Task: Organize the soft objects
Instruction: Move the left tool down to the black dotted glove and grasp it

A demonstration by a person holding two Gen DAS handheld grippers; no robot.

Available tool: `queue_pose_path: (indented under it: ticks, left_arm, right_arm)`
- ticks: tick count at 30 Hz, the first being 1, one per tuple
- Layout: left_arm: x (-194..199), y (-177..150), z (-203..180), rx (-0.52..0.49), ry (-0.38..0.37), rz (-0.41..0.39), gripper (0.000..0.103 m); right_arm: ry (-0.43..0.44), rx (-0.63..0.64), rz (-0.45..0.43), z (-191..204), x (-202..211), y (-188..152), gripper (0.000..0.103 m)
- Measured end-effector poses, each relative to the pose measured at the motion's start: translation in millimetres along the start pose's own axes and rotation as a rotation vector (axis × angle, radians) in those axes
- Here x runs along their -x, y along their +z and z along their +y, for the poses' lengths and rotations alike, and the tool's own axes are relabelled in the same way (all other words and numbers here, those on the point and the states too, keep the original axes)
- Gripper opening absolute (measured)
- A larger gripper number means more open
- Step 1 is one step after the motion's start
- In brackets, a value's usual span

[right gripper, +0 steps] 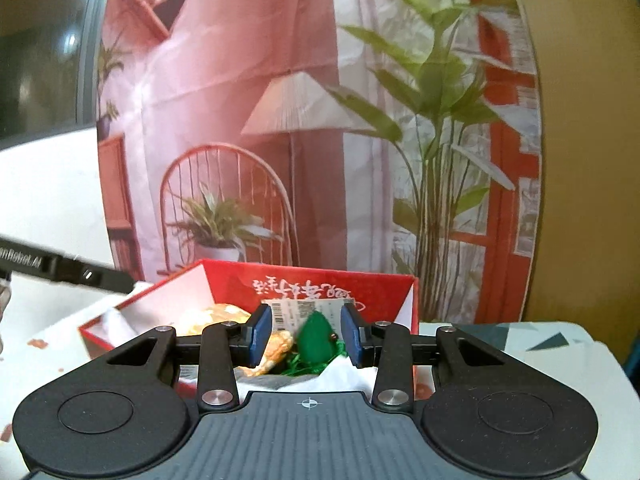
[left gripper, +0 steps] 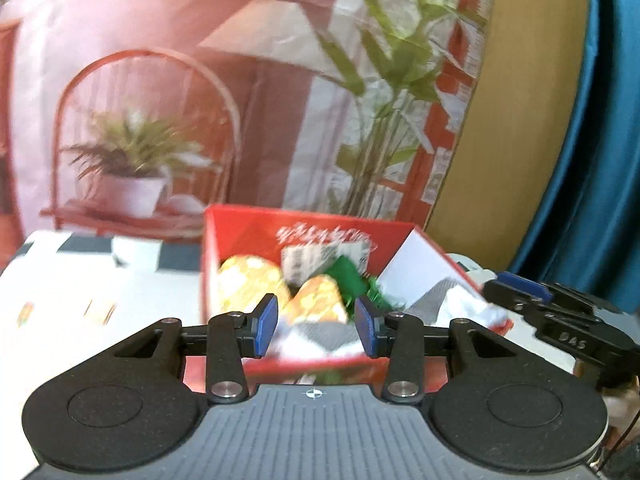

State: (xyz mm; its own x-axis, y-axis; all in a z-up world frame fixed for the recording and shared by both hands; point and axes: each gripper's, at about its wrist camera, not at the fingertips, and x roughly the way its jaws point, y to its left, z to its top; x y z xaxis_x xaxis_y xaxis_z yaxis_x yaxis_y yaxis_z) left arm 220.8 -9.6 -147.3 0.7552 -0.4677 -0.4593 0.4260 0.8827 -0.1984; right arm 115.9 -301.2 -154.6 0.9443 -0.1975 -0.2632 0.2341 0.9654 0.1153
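Observation:
An open red box [left gripper: 304, 218] [right gripper: 320, 276] stands on the table, seen in both wrist views. Inside lie two orange patterned soft items [left gripper: 248, 280] [right gripper: 280, 344], a green soft item [left gripper: 348, 276] [right gripper: 316, 340] on green shreds, and a grey-and-white cloth [left gripper: 320, 340]. More white cloth [left gripper: 476, 308] hangs at the box's right corner. My left gripper [left gripper: 316, 324] hovers over the box's near edge, open, with only the contents showing through the gap. My right gripper [right gripper: 306, 336] [left gripper: 514, 288] reaches in from the right side, open, nothing between its pads.
A printed paper label [right gripper: 296, 312] leans on the box's back wall. Around the box lies a white patterned tablecloth [left gripper: 80, 280]. A printed backdrop [left gripper: 200, 100] hangs close behind, with a blue curtain [left gripper: 600, 160] at the right. The left gripper's arm [right gripper: 60, 268] crosses the right wrist view.

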Motion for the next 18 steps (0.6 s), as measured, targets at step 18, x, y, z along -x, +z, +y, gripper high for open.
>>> queue_pose_path:
  ticks: [18]
  left_arm:
    - [-40.9,-87.7,17.8,0.163,0.019,0.194,0.058]
  right_arm:
    - [-0.027,-0.14,0.234,17.9,6.0,-96.0,0.046]
